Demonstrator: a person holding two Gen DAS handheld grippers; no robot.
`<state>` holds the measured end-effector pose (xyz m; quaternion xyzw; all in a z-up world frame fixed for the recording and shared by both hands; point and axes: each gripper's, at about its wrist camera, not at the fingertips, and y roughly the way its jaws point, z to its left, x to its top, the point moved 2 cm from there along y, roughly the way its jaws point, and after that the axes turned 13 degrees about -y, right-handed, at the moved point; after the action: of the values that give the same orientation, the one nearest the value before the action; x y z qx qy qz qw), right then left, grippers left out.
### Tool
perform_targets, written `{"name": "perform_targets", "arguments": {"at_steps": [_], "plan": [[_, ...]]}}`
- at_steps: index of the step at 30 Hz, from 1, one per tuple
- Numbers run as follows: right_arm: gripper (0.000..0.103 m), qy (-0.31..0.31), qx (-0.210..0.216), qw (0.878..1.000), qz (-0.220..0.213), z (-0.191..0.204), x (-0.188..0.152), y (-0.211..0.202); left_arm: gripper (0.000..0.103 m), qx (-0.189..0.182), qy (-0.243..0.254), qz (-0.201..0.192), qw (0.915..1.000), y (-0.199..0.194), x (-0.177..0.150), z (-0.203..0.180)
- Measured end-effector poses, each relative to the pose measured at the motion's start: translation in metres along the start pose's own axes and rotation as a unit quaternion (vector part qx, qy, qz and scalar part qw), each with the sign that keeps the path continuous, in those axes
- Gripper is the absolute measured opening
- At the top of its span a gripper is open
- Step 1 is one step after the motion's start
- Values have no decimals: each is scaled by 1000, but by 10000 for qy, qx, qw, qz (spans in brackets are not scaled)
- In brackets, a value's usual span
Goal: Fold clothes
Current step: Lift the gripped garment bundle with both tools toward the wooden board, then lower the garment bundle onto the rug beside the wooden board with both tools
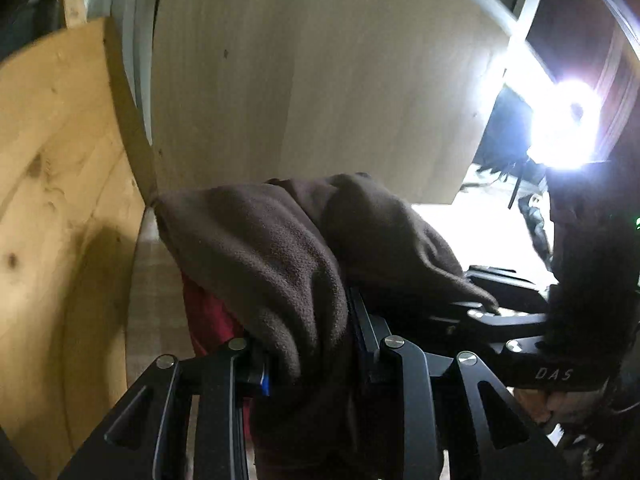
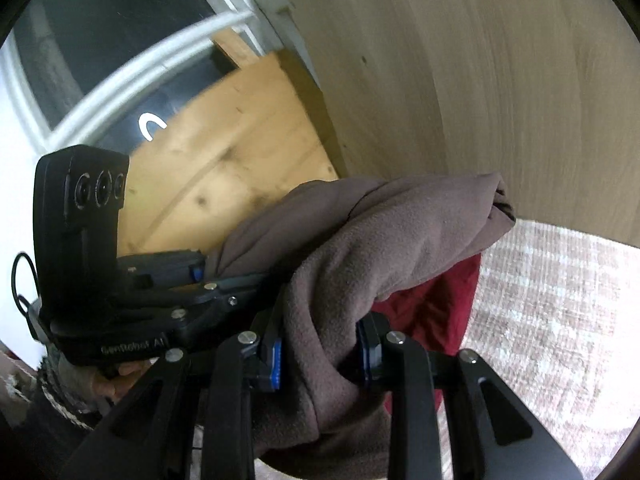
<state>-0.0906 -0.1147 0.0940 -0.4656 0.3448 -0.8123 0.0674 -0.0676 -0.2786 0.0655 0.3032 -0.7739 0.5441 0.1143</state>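
Observation:
A brown fleece garment (image 1: 272, 248) hangs bunched in the air between both grippers. In the left wrist view my left gripper (image 1: 308, 360) is shut on a thick fold of it. My right gripper (image 1: 484, 312) comes in from the right, its tips buried in the same fleece. In the right wrist view my right gripper (image 2: 320, 360) pinches the brown fleece (image 2: 360, 232) between its blue pads (image 2: 274, 364). The left gripper (image 2: 212, 276) grips the cloth's left edge close by. A red cloth (image 2: 432, 308) hangs under the fleece, also seen as the red cloth (image 1: 204, 316).
A pale wood panel (image 1: 320, 80) stands close behind the garment, with a knotty pine board (image 1: 52, 200) beside it. A checked rug (image 2: 552, 320) lies below. A white-framed dark window (image 2: 120, 40) and a glaring lamp (image 1: 568, 124) are nearby. A hand (image 2: 120, 372) holds the left gripper.

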Motion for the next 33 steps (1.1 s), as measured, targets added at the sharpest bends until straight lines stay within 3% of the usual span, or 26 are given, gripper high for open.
{"name": "perform_targets", "arguments": {"at_steps": [3, 11, 13, 15, 17, 22, 25, 29, 32, 33], "plan": [[26, 166, 1, 9997, 185, -15, -6, 20, 28, 128, -166, 288, 9994, 18, -9, 24], [25, 716, 207, 9960, 496, -34, -37, 6, 32, 354, -224, 617, 9972, 15, -32, 46], [28, 577, -96, 9935, 976, -35, -50, 16, 43, 726, -114, 858, 9936, 25, -38, 48], [39, 446, -387, 9845, 1649, -37, -68, 32, 45, 1130, 1, 1046, 9881, 33, -49, 49], [41, 661, -297, 9807, 1814, -43, -77, 27, 45, 1194, -28, 956, 9882, 26, -54, 49], [42, 417, -386, 9888, 1378, -43, -64, -31, 44, 1274, -232, 450, 9906, -20, -54, 51], [42, 188, -362, 9960, 791, -40, -39, -52, 44, 944, -270, 127, 9951, -40, -46, 44], [42, -169, -290, 9976, 606, -36, -10, -25, 43, 644, -109, 418, 9970, -15, -44, 36], [42, -384, -455, 9938, 944, -42, -16, 19, 43, 1148, 86, 923, 9891, 24, -61, 48], [42, -356, -395, 9903, 1286, -48, -26, 36, 46, 1182, -12, 1024, 9877, 30, -66, 55]]}}
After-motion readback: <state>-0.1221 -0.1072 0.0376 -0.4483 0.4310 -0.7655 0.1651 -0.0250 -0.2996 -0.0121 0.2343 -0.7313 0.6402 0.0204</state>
